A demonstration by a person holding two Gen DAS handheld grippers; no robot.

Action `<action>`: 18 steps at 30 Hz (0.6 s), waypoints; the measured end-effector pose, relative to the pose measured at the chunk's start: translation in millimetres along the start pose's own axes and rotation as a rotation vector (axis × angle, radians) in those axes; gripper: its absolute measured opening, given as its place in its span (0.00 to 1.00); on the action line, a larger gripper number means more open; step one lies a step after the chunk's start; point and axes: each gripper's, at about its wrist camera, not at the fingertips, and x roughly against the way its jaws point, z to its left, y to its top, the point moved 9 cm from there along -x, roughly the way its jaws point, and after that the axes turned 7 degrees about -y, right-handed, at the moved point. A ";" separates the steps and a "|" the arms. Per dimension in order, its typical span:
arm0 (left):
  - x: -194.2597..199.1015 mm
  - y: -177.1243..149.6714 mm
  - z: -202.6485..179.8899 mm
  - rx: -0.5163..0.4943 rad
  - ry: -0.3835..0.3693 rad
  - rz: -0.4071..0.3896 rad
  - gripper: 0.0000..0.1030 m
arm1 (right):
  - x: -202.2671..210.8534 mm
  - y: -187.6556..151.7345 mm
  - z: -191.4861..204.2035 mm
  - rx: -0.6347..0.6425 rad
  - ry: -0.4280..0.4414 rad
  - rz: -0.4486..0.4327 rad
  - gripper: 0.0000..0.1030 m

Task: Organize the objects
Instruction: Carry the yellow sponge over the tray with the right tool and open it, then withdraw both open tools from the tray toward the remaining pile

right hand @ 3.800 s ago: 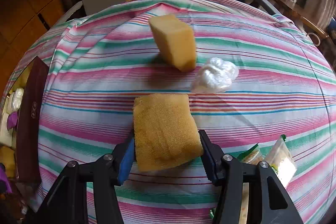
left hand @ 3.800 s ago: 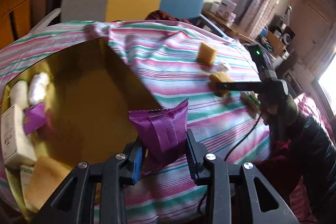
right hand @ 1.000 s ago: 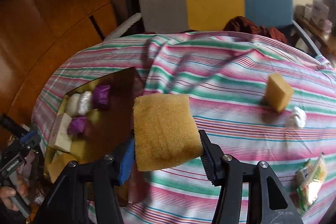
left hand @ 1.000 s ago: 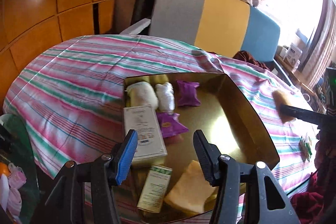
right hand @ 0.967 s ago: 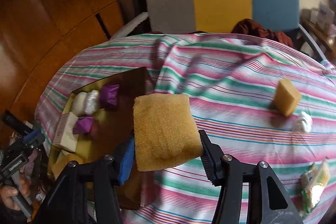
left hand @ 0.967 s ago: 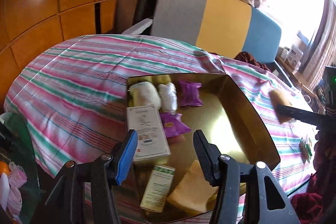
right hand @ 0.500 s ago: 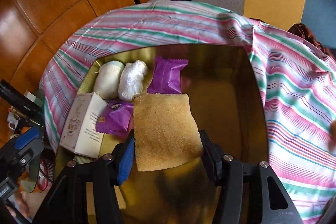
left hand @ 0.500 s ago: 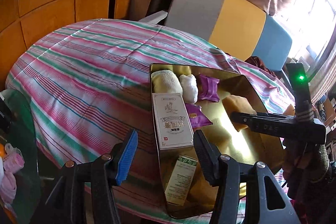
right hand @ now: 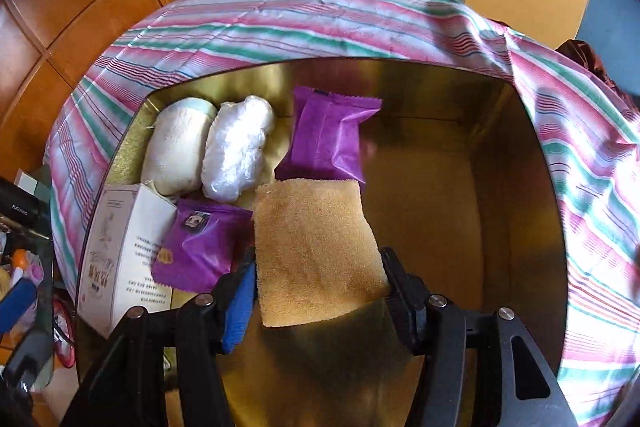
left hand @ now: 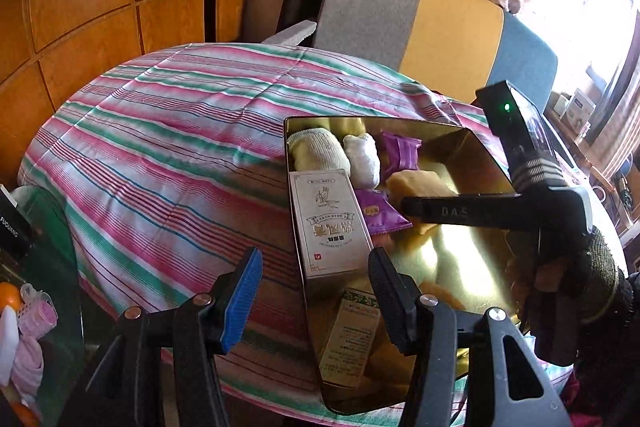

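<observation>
A tan sponge (right hand: 316, 247) sits between the pads of my right gripper (right hand: 316, 263), low inside the gold tin (right hand: 432, 227). The jaws are opening, and the pads still touch the sponge's sides. Beside it lie two purple packets (right hand: 328, 139) (right hand: 200, 247), two white bundles (right hand: 238, 151) and a white box (right hand: 120, 247). My left gripper (left hand: 314, 259) is open and empty above the tin's near left edge (left hand: 298, 259). From there I see the sponge (left hand: 416, 183) and one of the right gripper's fingers (left hand: 460, 213).
The tin rests on a striped tablecloth (left hand: 168, 147). A grey, yellow and blue chair back (left hand: 420, 23) stands behind the table. A glass side table (left hand: 44, 267) with small items is at the left. A green-labelled box (left hand: 352, 331) lies at the tin's near end.
My right gripper has carried the sponge from over the tablecloth down into the tin. The purple packet my left gripper held earlier now lies in the tin; that gripper has shifted only slightly.
</observation>
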 end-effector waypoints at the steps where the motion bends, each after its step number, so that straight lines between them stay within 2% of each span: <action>1: -0.3 -0.7 0.1 -0.001 0.002 0.002 0.54 | 0.0 1.0 2.0 -0.004 0.013 -0.003 0.61; 3: -0.3 -1.2 0.2 -0.001 0.003 0.003 0.54 | 2.4 1.9 3.9 -0.008 0.033 -0.020 0.74; 4: 0.1 -1.2 -0.2 -0.001 0.002 0.003 0.54 | 4.9 1.4 3.6 -0.008 0.039 -0.029 0.84; 5: 0.4 -1.1 -0.7 -0.001 0.002 0.002 0.54 | 7.4 0.7 3.1 -0.011 0.045 -0.038 0.87; 9: 1.3 -0.5 -5.0 -0.011 -0.002 -0.001 0.54 | 20.9 -1.4 -3.5 -0.039 0.059 -0.069 0.91; 16: 4.6 0.8 -14.9 -0.035 -0.002 -0.008 0.54 | 52.1 -11.5 -19.8 -0.075 0.041 -0.137 1.00; 18: 5.2 1.2 -17.7 -0.043 -0.004 -0.008 0.55 | 61.2 -15.9 -24.1 -0.083 0.034 -0.155 1.00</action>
